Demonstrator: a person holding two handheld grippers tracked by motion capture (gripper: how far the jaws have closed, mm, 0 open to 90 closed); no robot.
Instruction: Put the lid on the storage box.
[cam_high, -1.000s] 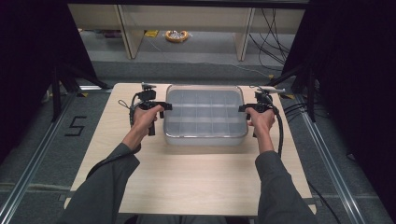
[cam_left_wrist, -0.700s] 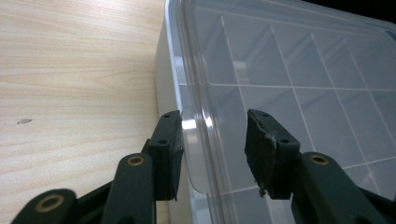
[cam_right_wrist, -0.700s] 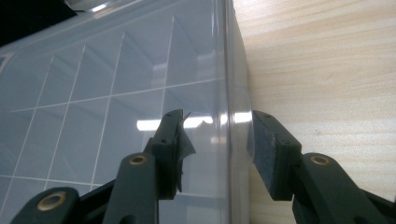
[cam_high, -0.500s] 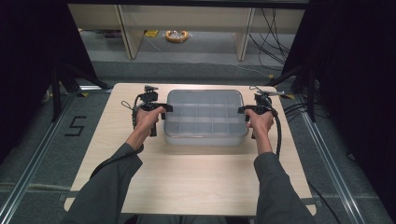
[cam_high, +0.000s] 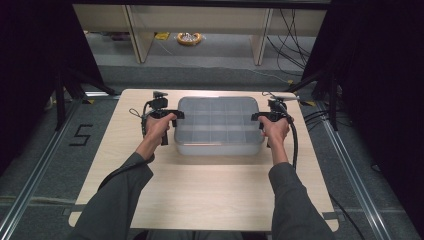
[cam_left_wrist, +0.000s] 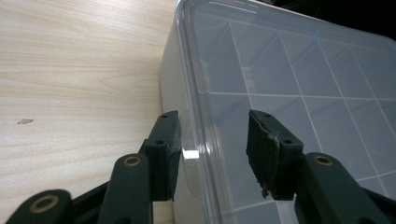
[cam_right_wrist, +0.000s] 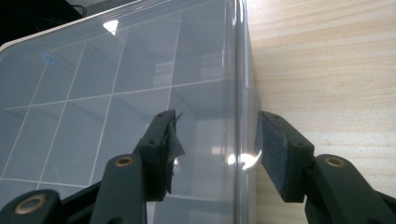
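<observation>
- One clear compartment organizer box sits lid on at the far middle of the bench.
- Two grippers: the left gripper straddles the box's left rim, the right gripper its right rim. Both have just been opening, pads clear of the plastic.
- Risk: withdrawing at a slant could snag a pad on the lid lip, likely dragging the box or lifting its lid.
</observation>
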